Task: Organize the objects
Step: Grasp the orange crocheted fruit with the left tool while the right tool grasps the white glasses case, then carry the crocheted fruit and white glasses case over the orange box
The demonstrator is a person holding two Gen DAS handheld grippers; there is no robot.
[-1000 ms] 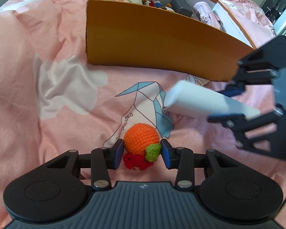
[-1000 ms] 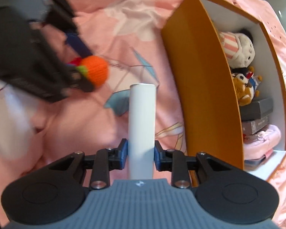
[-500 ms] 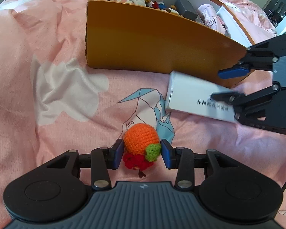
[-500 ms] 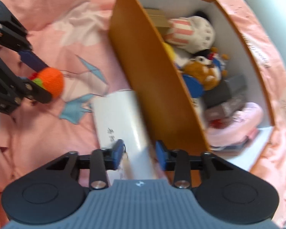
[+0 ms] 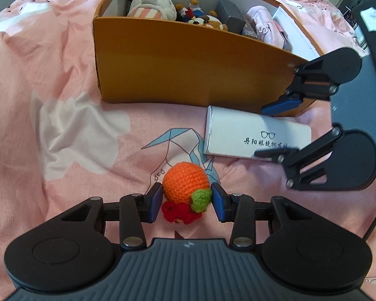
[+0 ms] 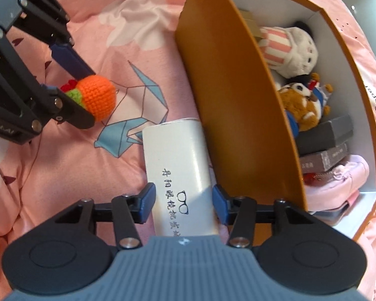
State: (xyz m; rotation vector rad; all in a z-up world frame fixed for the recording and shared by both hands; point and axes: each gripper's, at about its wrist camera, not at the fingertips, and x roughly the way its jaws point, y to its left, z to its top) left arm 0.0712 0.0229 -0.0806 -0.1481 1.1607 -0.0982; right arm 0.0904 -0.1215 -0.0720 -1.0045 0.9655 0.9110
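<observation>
A crocheted orange toy [image 5: 185, 183] with a green leaf and a red part hangs just above the pink bedspread. My left gripper [image 5: 186, 202] is shut on it, and the right wrist view shows that gripper [image 6: 92, 95] and the toy [image 6: 99, 97] at the left. A white glasses case [image 6: 178, 155] lies flat on the bed against the wall of the orange box [image 6: 233, 100]. My right gripper [image 6: 183, 202] straddles the near end of the case, its jaws opening and its pads just off the sides. The left wrist view shows the case [image 5: 238, 130], the right gripper [image 5: 268, 130] and the box [image 5: 188, 70].
The box holds a striped plush [image 6: 288, 47], a small brown and blue plush [image 6: 303, 100], dark grey boxes [image 6: 325, 135] and a pink pouch [image 6: 338, 183]. The pink bedspread [image 5: 62, 75] with a paper-crane print [image 5: 178, 145] spreads out to the left of the box.
The right gripper has laid the glasses case down flat beside the orange box and widened its jaws off it. The left gripper has kept still with the orange toy.
</observation>
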